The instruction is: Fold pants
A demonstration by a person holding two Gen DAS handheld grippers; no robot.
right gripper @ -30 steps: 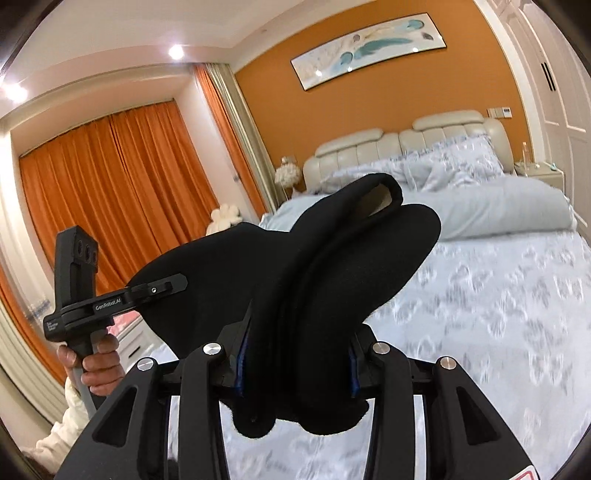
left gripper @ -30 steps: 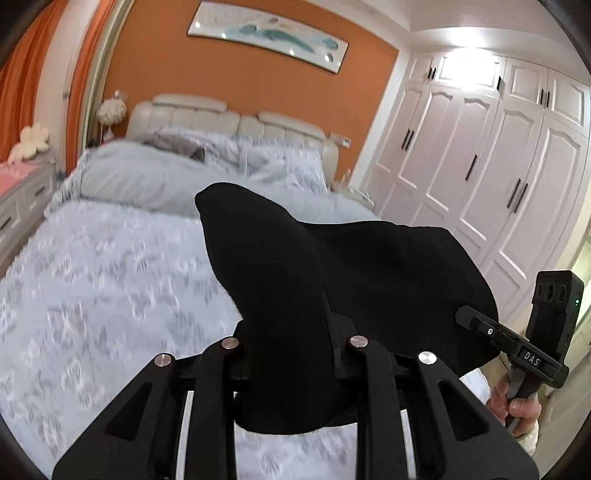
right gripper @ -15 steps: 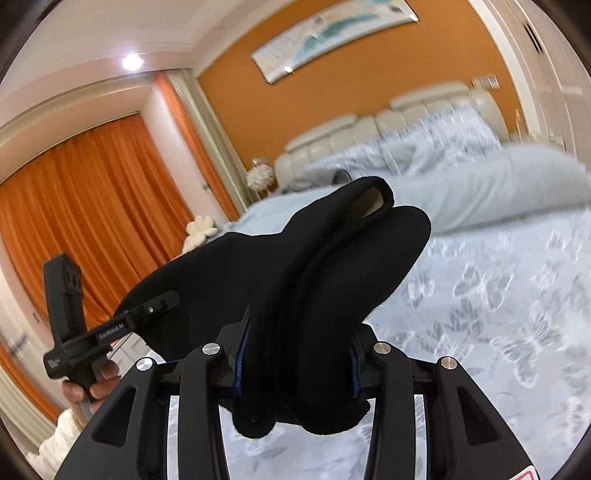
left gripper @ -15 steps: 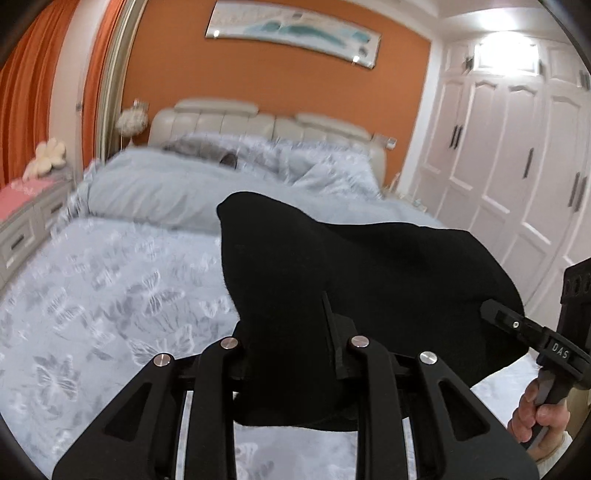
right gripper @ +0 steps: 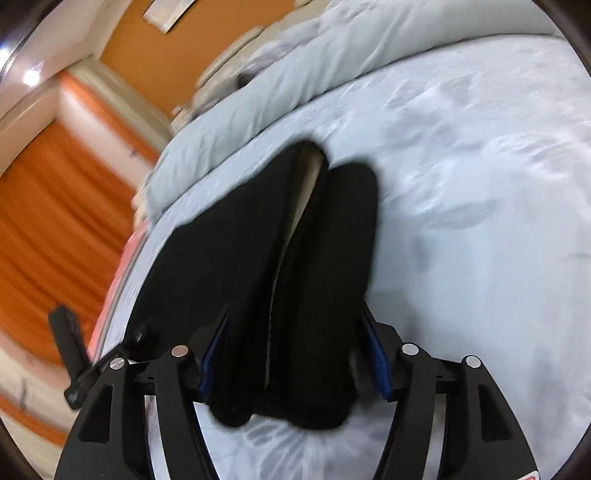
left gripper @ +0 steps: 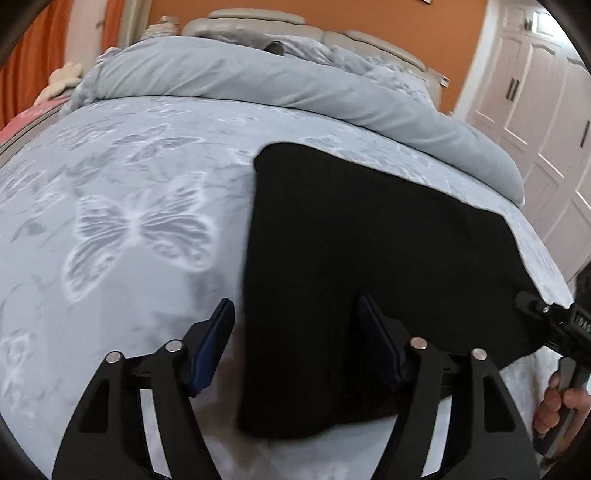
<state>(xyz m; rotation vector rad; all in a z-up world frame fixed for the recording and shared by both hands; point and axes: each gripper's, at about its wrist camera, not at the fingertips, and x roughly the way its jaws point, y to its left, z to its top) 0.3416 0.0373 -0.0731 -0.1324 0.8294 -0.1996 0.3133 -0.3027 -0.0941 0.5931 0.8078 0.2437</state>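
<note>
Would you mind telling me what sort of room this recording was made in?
A bedroom, almost certainly: a made bed with a butterfly-print cover and padded headboard, white wardrobe doors beside it, and orange curtains. Black pants lie on the bed.

Black pants (left gripper: pixel 369 258) spread flat on the butterfly-print bedspread (left gripper: pixel 129 221)

The left gripper (left gripper: pixel 295 339) has its jaws opening around the near edge of the cloth, pads apart; the right gripper (left gripper: pixel 554 321) shows at the frame's right edge.
</note>
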